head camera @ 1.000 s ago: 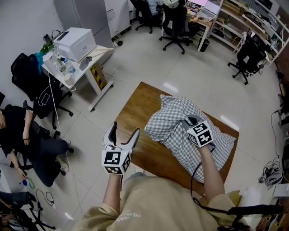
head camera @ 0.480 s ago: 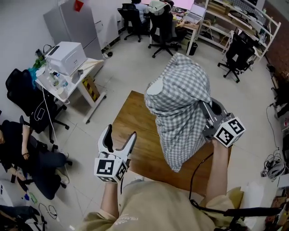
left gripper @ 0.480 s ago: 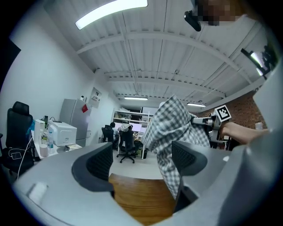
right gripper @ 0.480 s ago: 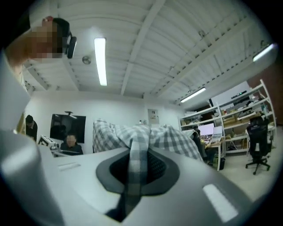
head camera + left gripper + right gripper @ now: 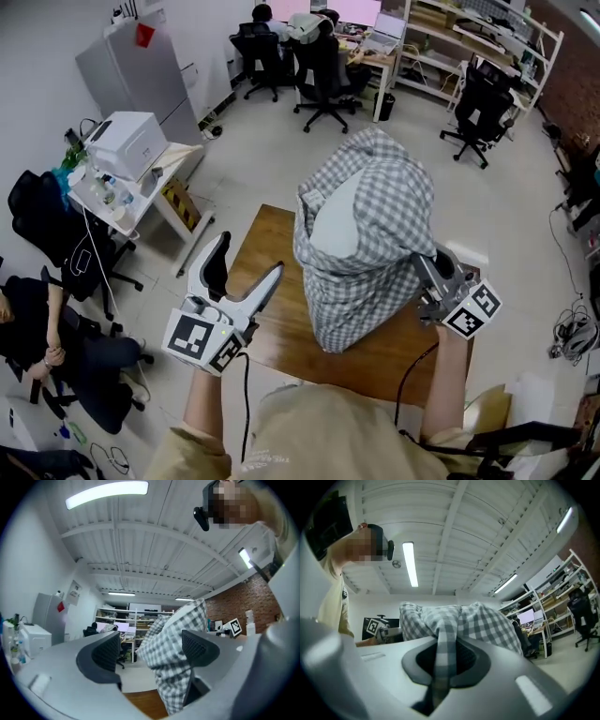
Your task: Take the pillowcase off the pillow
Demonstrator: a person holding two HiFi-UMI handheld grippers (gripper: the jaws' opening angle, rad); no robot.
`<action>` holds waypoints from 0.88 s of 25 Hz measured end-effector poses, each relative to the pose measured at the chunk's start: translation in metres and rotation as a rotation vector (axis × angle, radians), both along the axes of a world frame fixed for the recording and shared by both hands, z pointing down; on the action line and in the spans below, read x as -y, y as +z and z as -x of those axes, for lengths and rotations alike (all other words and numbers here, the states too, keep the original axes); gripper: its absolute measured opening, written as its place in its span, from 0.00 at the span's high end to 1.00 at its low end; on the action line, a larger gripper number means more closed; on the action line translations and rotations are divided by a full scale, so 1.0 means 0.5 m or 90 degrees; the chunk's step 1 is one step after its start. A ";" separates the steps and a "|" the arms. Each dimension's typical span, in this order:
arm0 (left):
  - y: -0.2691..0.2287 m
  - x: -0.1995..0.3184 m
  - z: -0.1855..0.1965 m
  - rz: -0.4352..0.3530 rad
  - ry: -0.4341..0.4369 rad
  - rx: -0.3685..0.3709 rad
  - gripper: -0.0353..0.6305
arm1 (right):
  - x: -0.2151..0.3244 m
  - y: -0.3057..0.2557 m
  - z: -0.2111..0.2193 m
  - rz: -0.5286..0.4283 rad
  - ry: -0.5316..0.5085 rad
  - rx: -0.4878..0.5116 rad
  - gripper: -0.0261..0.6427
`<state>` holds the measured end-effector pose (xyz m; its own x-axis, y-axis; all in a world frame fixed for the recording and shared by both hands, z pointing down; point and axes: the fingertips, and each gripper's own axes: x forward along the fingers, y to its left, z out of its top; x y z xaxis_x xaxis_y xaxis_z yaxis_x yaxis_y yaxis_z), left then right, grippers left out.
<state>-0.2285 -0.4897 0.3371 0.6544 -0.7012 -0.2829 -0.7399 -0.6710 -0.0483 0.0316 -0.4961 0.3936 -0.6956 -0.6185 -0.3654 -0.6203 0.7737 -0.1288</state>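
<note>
1. My right gripper (image 5: 424, 267) is clamped tight on a fold of the checked pillowcase (image 5: 384, 202), holding it in the air above the table (image 5: 267, 319).
2. The pillowcase hangs bunched over the table's middle. The white pillow (image 5: 333, 220) shows through its opening, on the side toward the table's left edge.
3. My left gripper (image 5: 249, 259) stands wide and empty over the table's left side, near the cloth but apart from it.

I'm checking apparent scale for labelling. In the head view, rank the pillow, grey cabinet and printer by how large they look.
Largest: pillow, though it is held up near the camera, which inflates it.
Next: grey cabinet.
Smallest: printer.
</note>
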 end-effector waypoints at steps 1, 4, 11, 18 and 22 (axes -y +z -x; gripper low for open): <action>-0.032 0.000 -0.017 -0.007 0.032 0.013 0.32 | -0.005 0.003 -0.002 0.001 -0.002 0.000 0.94; -0.117 0.005 -0.060 -0.008 0.143 0.053 0.32 | -0.010 0.006 0.003 0.004 0.000 -0.016 0.94; -0.166 0.010 -0.202 0.044 0.382 0.257 0.32 | -0.065 -0.002 -0.004 -0.028 -0.052 -0.053 0.94; -0.086 -0.034 -0.296 0.103 0.577 0.378 0.32 | -0.114 0.022 -0.007 -0.051 -0.088 -0.073 0.94; -0.029 -0.055 -0.343 0.144 0.652 0.444 0.32 | -0.114 0.037 -0.013 -0.051 -0.089 -0.084 0.93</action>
<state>-0.0572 -0.4623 0.3228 0.8875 0.2276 0.4007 0.2603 -0.9651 -0.0282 0.0379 -0.4389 0.4121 -0.8183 -0.4849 -0.3088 -0.5130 0.8583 0.0117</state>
